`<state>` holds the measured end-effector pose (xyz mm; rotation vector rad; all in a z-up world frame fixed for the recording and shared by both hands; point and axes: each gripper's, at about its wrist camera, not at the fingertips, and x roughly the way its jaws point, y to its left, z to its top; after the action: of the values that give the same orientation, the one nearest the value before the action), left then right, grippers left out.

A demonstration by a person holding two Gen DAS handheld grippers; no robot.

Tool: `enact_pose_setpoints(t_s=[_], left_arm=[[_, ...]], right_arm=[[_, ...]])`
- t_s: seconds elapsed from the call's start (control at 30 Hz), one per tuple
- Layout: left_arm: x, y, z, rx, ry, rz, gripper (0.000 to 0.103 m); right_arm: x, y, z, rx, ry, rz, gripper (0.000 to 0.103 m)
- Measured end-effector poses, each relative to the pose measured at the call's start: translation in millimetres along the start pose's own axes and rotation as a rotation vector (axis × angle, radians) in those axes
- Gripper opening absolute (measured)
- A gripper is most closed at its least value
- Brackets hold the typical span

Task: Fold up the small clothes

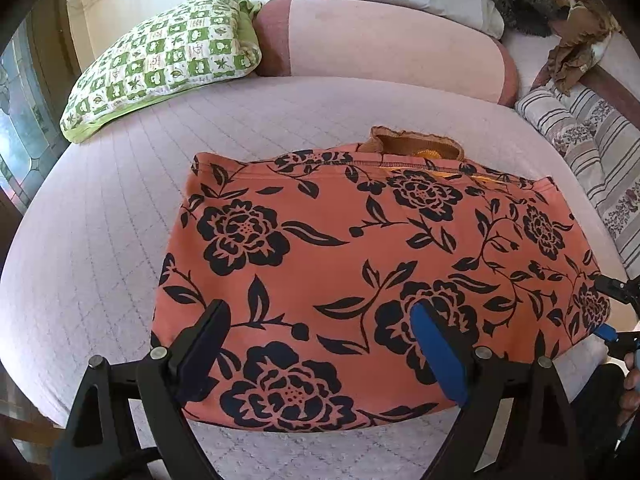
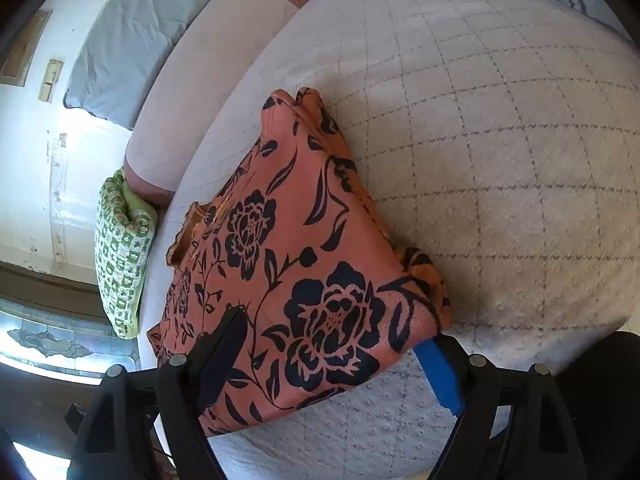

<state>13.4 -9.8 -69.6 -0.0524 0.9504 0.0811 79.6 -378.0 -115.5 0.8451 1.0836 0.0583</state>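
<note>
An orange garment with a black flower print (image 1: pixel 360 264) lies folded on the quilted bed cover; it also shows in the right wrist view (image 2: pixel 296 280). A brown knitted collar (image 1: pixel 416 146) sticks out at its far edge. My left gripper (image 1: pixel 320 312) is open, both fingers resting over the garment's near left part. My right gripper (image 2: pixel 332 332) is open with its fingers either side of the garment's near right corner, one black finger (image 2: pixel 224 344) on top and the blue finger (image 2: pixel 436 372) beside the edge. The right gripper shows at the right edge of the left wrist view (image 1: pixel 612 312).
A green checked pillow (image 1: pixel 160 64) lies at the far left, a pink bolster (image 1: pixel 384 44) behind the garment, a striped floral cushion (image 1: pixel 592 148) at the right. Brown clothes (image 1: pixel 576 48) are piled at the far right. The quilted cover (image 2: pixel 500 160) spreads right of the garment.
</note>
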Motion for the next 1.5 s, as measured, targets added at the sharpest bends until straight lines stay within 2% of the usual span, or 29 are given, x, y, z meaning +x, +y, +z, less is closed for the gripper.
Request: enact_pose_setpoints(t_s=[0.17, 0.27, 0.3, 0.37, 0.5, 0.6, 0.67, 0.73, 0.77, 0.8, 1.0, 1.03, 1.07, 1.1, 1.13, 1.17, 1.27, 1.37, 1.43, 1.5], left_arm=[[-2.4, -0.2, 2.8, -0.014, -0.008, 0.009, 0.092], [3.2, -7.5, 1.8, 0.019, -0.020, 0.036, 0.092], [13.1, -13.4, -1.5, 0.068, -0.010, 0.089, 0.092], [44.0, -22.0, -10.1, 0.151, 0.104, 0.141, 0.093], [28.8, -13.9, -4.0, 0.061, 0.054, 0.085, 0.093], [7.3, -16.1, 6.0, 0.038, -0.048, 0.042, 0.094], [17.6, -20.0, 4.4, 0.054, -0.019, 0.040, 0.094], [46.7, -26.8, -4.6, 0.111, 0.101, 0.089, 0.095], [53.5, -28.2, -9.8, 0.129, 0.113, 0.108, 0.097], [50.4, -28.6, -12.0, 0.129, 0.077, 0.112, 0.097], [53.7, -25.8, -10.5, 0.111, 0.093, 0.099, 0.098], [54.3, -25.7, -9.8, 0.112, 0.089, 0.101, 0.098], [54.6, -25.9, -9.6, 0.112, 0.087, 0.102, 0.098], [54.6, -25.9, -9.8, 0.111, 0.085, 0.102, 0.098], [53.8, -26.1, -11.0, 0.109, 0.083, 0.102, 0.099], [53.2, -24.9, -13.1, 0.106, 0.082, 0.101, 0.099], [52.4, -25.5, -13.9, 0.100, 0.080, 0.100, 0.100], [51.9, -24.3, -15.4, 0.093, 0.078, 0.100, 0.101], [52.0, -23.5, -15.2, 0.091, 0.082, 0.096, 0.101], [51.1, -22.5, -13.4, 0.101, 0.095, 0.088, 0.101]], right_arm=[[1.5, 2.4, 0.3, -0.027, -0.010, -0.024, 0.085], [2.8, 4.5, -0.8, -0.034, -0.018, -0.035, 0.085], [2.6, 4.8, -1.0, -0.034, -0.022, -0.035, 0.085], [2.1, 6.9, -1.5, -0.046, -0.028, -0.043, 0.083], [-5.2, 13.6, -3.8, -0.056, -0.045, -0.041, 0.083], [-9.4, 16.8, -0.8, -0.063, -0.069, -0.050, 0.083], [-2.2, 17.1, 0.9, -0.074, -0.060, -0.076, 0.083], [5.4, 13.6, 2.7, -0.071, -0.049, -0.091, 0.084], [8.7, 11.4, 2.6, -0.063, -0.042, -0.093, 0.084], [8.3, 11.1, 2.4, -0.065, -0.047, -0.092, 0.084], [8.4, 13.4, 2.9, -0.102, -0.033, -0.102, 0.083], [7.9, 14.0, 2.7, -0.109, -0.037, -0.100, 0.078], [7.8, 15.0, 2.1, -0.122, -0.044, -0.104, 0.065], [8.3, 15.1, 2.0, -0.135, -0.044, -0.120, 0.059], [9.0, 14.1, 2.5, -0.142, -0.044, -0.134, 0.040], [7.9, 11.3, 3.4, -0.147, -0.043, -0.150, 0.033], [-2.8, 15.3, 1.6, -0.201, -0.061, -0.180, 0.024], [-6.3, 28.8, -8.2, -0.305, -0.075, -0.247, 0.024], [3.7, 25.1, -13.0, -0.335, -0.041, -0.291, 0.024], [6.0, 17.4, -13.8, -0.317, -0.035, -0.288, 0.026]])
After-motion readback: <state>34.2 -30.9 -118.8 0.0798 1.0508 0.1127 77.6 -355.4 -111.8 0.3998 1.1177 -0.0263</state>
